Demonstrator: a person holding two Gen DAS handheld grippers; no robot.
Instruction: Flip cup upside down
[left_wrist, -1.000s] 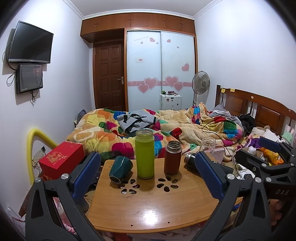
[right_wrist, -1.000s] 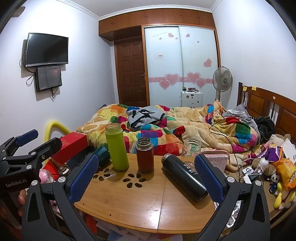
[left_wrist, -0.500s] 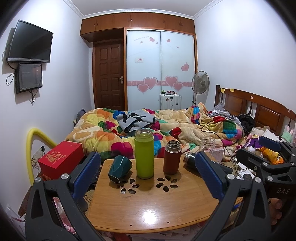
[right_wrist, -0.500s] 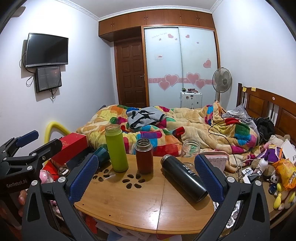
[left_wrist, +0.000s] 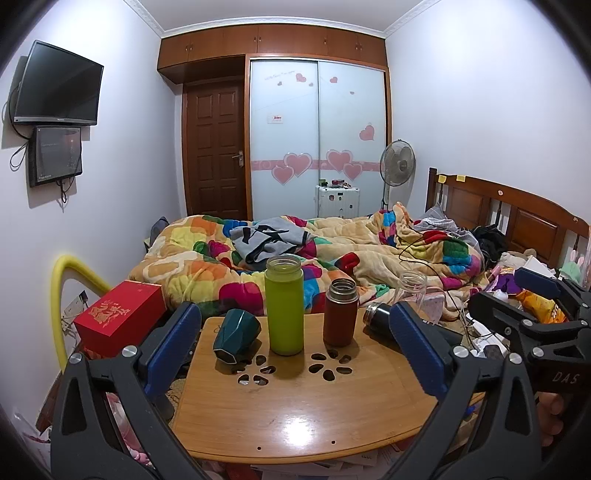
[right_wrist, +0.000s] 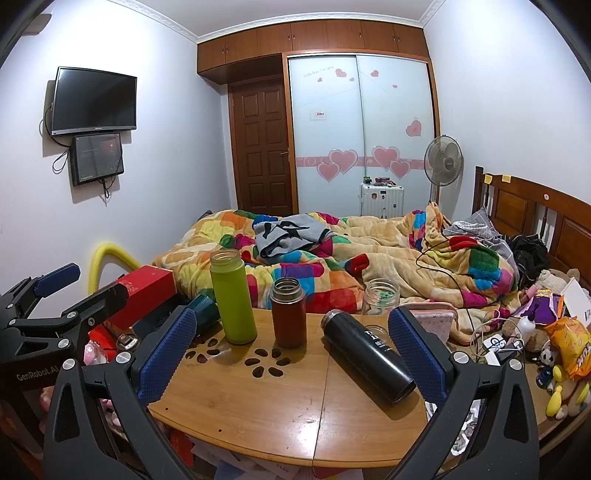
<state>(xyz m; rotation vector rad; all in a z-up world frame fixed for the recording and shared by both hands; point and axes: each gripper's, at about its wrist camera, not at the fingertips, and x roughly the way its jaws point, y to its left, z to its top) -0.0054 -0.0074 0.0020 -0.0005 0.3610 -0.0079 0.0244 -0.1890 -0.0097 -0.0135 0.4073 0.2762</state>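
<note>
We've barely shifted over the last second: both the left gripper (left_wrist: 295, 347) and right gripper (right_wrist: 291, 347) hover with jaws apart, while the teal cup (left_wrist: 236, 334) lies tipped on the bench (left_wrist: 295, 406), untouched.

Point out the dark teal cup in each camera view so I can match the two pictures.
Left wrist: teal cup tipped over at the table's back left, left of the green bottle.
Right wrist: teal cup mostly hidden behind the green bottle, left of centre.
Shared landmark: the green bottle.
</note>
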